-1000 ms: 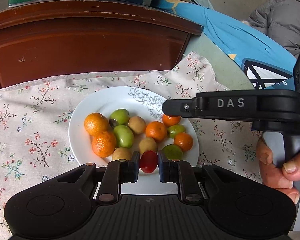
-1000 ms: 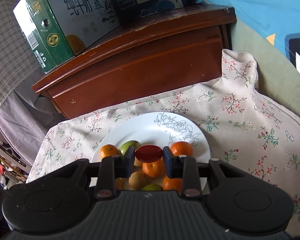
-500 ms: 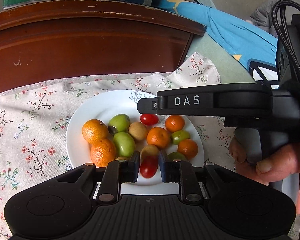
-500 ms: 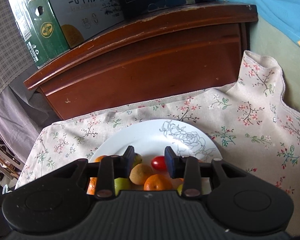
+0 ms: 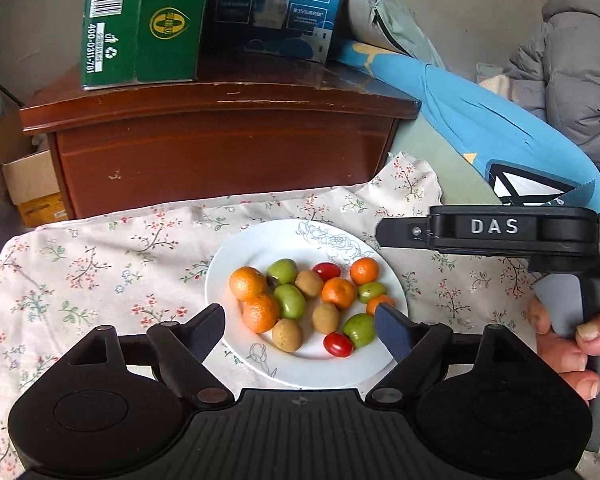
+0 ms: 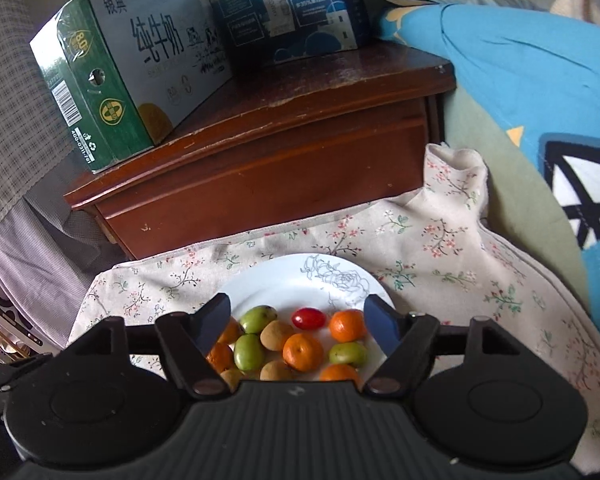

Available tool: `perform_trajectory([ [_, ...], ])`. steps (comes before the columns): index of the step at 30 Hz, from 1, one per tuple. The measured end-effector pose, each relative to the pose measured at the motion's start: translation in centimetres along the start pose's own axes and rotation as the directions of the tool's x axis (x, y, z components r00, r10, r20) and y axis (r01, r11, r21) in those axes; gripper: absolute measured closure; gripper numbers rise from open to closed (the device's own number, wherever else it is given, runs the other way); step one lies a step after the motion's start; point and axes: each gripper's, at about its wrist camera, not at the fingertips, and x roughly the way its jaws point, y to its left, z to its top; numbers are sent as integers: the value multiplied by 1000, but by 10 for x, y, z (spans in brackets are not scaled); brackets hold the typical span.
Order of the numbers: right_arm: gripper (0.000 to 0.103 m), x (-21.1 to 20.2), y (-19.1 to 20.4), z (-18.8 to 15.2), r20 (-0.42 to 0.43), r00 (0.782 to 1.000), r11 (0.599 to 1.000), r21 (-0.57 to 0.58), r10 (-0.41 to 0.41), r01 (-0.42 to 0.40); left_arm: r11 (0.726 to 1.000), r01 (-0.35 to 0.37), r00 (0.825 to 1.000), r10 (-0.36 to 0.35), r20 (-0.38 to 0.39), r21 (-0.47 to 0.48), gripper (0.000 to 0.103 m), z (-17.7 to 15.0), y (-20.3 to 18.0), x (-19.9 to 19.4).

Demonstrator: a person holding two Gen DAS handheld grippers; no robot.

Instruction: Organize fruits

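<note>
A white plate (image 5: 260, 248) on a floral cloth holds several small oranges, green fruits, brown fruits and two cherry tomatoes. One tomato (image 5: 338, 344) lies at the plate's near edge, the other tomato (image 5: 326, 270) lies further back. My left gripper (image 5: 300, 326) is open and empty, raised above the plate's near side. My right gripper (image 6: 298, 314) is open and empty over the plate (image 6: 276, 286), with a tomato (image 6: 309, 318) beyond its fingers. The right gripper's body shows at the right of the left wrist view (image 5: 492, 230).
A dark wooden cabinet (image 5: 220, 148) stands behind the cloth, with a green carton (image 5: 140, 20) and a blue carton (image 5: 276, 4) on top. Blue bedding (image 5: 480, 132) and a grey jacket (image 5: 572, 64) lie at the right. The floral cloth (image 5: 92, 276) spreads left of the plate.
Both grippers have opened and let go of their cherry tomatoes, which now lie on the plate. Both grippers have drawn back and up from the plate.
</note>
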Motion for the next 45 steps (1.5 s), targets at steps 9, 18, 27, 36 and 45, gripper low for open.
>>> perform_trajectory([
  [9, 1, -40, 3, -30, -79, 991, 995, -1, -104, 105, 993, -118, 989, 115, -97, -18, 11, -10, 1, -22],
  [18, 1, -21, 19, -43, -207, 950, 971, -99, -236, 219, 967, -248, 948, 231, -219, -53, 11, -12, 12, -8],
  [27, 1, 2, 31, -54, -265, 918, 951, -168, -296, 258, 949, -308, 919, 278, -280, -68, 11, -16, 16, 9],
  [36, 1, 11, 30, -55, -273, 908, 945, -171, -317, 278, 935, -350, 903, 321, -286, -57, 11, -17, 15, 17],
  [45, 1, 13, 27, -55, -273, 911, 948, -164, -310, 274, 932, -360, 899, 332, -287, -49, 11, -17, 15, 19],
])
